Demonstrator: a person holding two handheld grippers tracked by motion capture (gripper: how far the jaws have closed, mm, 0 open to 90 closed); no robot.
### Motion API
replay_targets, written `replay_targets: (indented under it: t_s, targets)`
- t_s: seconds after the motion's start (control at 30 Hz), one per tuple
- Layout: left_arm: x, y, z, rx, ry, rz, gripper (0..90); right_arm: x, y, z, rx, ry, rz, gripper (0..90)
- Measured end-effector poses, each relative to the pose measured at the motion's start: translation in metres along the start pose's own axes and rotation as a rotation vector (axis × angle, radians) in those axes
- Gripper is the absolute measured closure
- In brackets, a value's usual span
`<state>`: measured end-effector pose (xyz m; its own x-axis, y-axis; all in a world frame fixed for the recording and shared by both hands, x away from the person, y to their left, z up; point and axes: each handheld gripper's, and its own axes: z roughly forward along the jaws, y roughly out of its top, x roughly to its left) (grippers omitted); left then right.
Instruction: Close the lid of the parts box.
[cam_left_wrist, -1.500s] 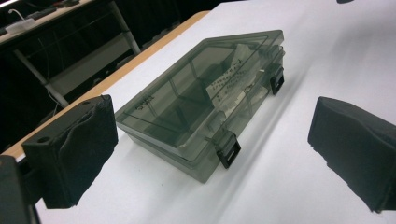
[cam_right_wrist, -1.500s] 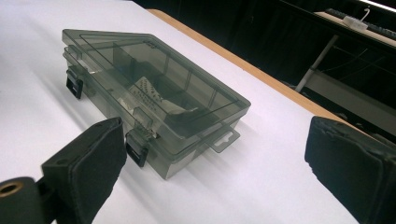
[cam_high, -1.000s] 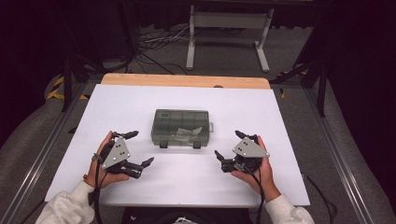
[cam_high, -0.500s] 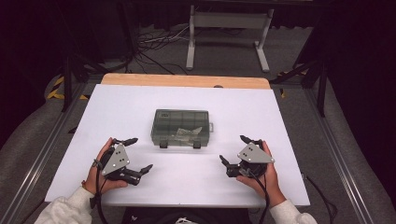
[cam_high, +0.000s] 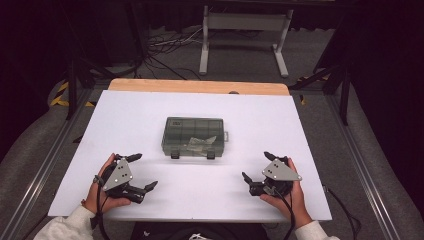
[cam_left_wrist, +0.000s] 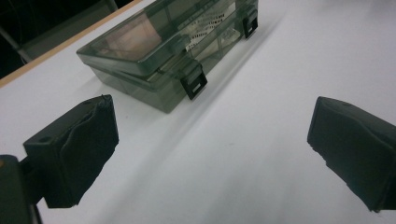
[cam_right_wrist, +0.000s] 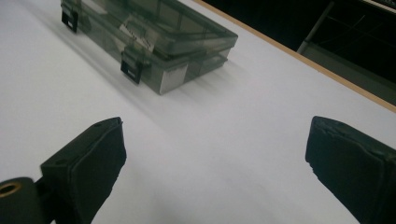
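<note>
On the near table, my left gripper and right gripper gaped wide, empty; each should approach one latch of the compartment box squarely.

A compartment box lies near the middle of the table, its two latches facing the person's side. The left gripper rests on the table's near left, the right gripper on its near right, both well apart from the box. A stand sits on the floor beyond the table's far edge.
</note>
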<state>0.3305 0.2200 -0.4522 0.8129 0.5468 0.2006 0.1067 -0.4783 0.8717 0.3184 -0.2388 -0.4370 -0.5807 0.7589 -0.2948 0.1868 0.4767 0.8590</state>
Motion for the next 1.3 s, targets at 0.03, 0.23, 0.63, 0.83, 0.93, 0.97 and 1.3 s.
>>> replay_targets:
  t_s: [0.03, 0.23, 0.63, 0.83, 0.93, 0.97, 1.3]
  targets:
    - [-0.0005, -0.0013, -0.0013, 0.003, 0.002, -0.002, 2.5, 0.0005, -0.0019, -0.0008, 0.008, 0.003, -0.007, 5.5]
    - [-0.0006, -0.0015, -0.0048, 0.001, 0.002, -0.007, 2.4, 0.0016, -0.0097, -0.004, 0.023, 0.015, -0.016, 5.2]
    - [-0.0009, -0.0005, -0.0056, -0.007, 0.022, -0.02, 2.6, 0.0045, -0.0068, -0.0054, -0.005, 0.033, -0.022, 5.3]
    - [-0.001, -0.0007, -0.0076, -0.012, 0.018, -0.013, 2.5, 0.0043, -0.0058, -0.0052, -0.009, 0.026, -0.019, 5.4]
    - [-0.0011, -0.0013, -0.009, -0.012, 0.022, -0.009, 2.5, 0.0043, -0.0045, -0.006, -0.009, 0.015, -0.015, 5.3]
    - [-0.0015, -0.0015, -0.0092, -0.014, 0.021, -0.015, 2.5, 0.004, -0.0043, -0.006, -0.011, 0.015, -0.009, 5.4]
    - [0.0011, 0.0002, -0.0076, -0.029, 0.017, -0.025, 2.6, 0.0018, -0.0053, -0.0051, 0.007, -0.002, 0.002, 5.5]
